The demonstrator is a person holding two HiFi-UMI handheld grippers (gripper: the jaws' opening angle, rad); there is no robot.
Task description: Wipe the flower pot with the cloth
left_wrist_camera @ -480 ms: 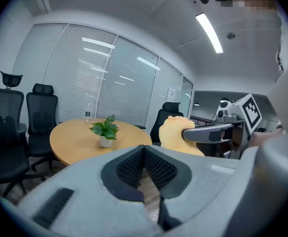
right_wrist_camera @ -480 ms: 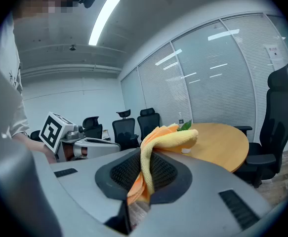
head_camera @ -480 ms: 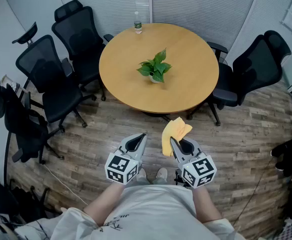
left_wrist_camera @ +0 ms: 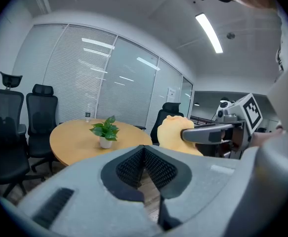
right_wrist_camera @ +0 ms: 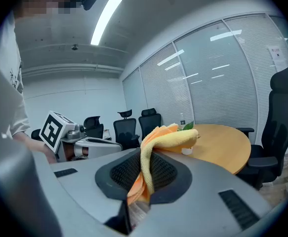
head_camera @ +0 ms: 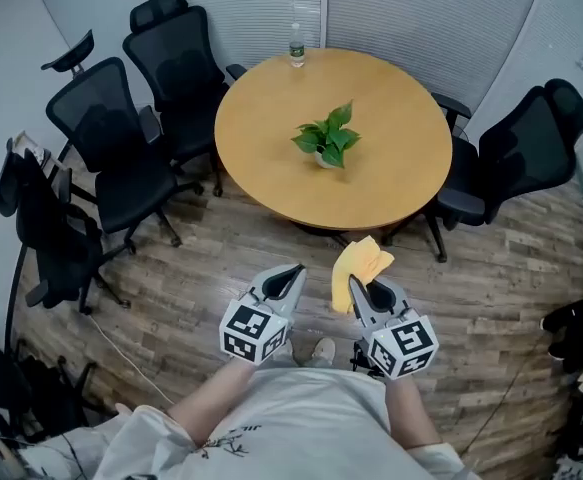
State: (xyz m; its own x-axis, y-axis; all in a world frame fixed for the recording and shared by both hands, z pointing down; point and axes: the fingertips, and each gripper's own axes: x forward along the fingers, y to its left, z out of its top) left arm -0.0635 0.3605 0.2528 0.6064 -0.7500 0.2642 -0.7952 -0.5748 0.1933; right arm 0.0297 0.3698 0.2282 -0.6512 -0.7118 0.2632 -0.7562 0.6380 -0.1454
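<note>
Bright ceiling strip-light, fisheye-warped edges

Flower pot (head_camera: pixel 322 160): we see only a sliver beneath its leaves (head_camera: pixel 328 136); in the right gripper view the cloth (right_wrist_camera: pixel 163 138) covers most of it. Bottle (head_camera: pixel 296 46): label too small for us to read. Dark objects (head_camera: pixel 576 328), right edge: cut off, unidentified.

A small white flower pot (head_camera: pixel 324 157) with a green plant stands near the middle of the round wooden bench (head_camera: pixel 271 138). The right tongs (head_camera: pixel 356 286) pinch a yellow cloth (head_camera: pixel 357 264) beside the closed left tongs (head_camera: pixel 293 274).
</note>
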